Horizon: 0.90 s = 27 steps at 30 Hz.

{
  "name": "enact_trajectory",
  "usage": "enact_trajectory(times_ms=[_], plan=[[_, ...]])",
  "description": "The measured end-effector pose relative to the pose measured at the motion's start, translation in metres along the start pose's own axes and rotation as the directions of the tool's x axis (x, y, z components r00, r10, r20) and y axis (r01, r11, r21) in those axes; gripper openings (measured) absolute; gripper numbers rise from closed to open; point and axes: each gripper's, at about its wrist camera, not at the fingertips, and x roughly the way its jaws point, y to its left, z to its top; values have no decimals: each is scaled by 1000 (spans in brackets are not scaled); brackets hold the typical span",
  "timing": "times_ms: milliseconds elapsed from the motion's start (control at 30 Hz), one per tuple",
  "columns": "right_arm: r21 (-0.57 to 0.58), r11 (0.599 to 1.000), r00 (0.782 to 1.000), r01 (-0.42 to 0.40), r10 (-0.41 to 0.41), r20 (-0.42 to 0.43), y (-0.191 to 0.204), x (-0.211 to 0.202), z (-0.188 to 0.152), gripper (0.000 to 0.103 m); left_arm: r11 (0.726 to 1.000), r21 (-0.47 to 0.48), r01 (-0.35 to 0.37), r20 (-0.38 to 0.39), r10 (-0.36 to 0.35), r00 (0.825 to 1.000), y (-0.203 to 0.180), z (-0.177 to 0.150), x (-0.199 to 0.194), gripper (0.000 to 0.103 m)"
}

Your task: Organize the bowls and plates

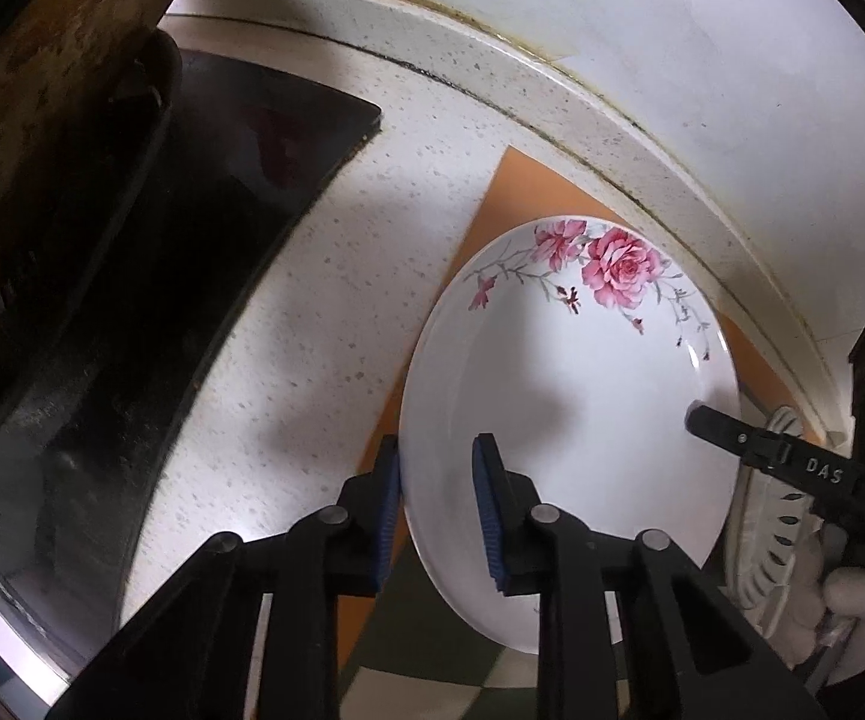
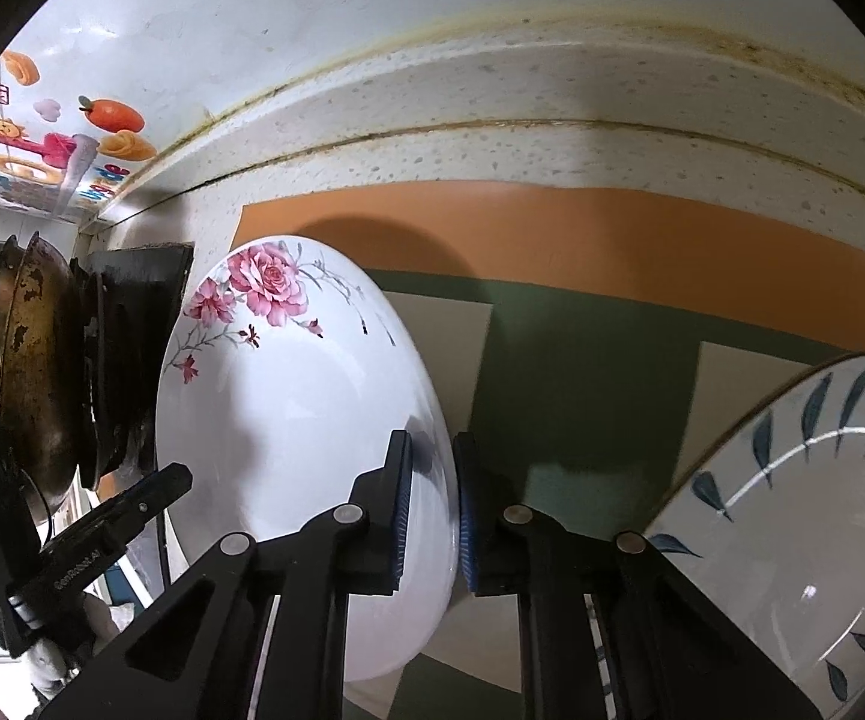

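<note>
A white plate with pink roses (image 1: pixel 576 420) is held up off the counter between both grippers; it also shows in the right wrist view (image 2: pixel 300 420). My left gripper (image 1: pixel 438 510) has its blue pads around the plate's left rim. My right gripper (image 2: pixel 432 510) is shut on the plate's right rim, and its finger reaches over the rim in the left wrist view (image 1: pixel 732 432). A second plate with dark blue leaves (image 2: pixel 804 516) leans at the right, beside the right gripper. Its edge shows behind the rose plate (image 1: pixel 774 516).
An orange, green and cream mat (image 2: pixel 552 240) covers the speckled counter (image 1: pixel 312 330) under the plates. A black stove (image 1: pixel 150 276) with a worn wok (image 2: pixel 36 372) stands to the left. The white wall (image 2: pixel 432 0) runs behind.
</note>
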Motion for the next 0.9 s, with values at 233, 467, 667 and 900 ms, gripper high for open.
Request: enact_trajectory(times_ms=[233, 467, 667, 900], plan=[[23, 1000, 1000, -14, 14, 13, -10, -15, -10, 13, 1000, 19, 23, 32, -23, 999, -14, -3, -13, 21], [32, 999, 997, -30, 28, 69, -22, -49, -25, 13, 997, 65, 52, 60, -56, 997, -38, -10, -33, 21], [50, 998, 992, -43, 37, 122, -36, -91, -53, 13, 988, 129, 80, 86, -91, 992, -70, -23, -58, 21], [94, 993, 981, -64, 45, 190, -66, -146, -109, 13, 969, 218, 115, 74, -134, 988, -107, -54, -76, 21]])
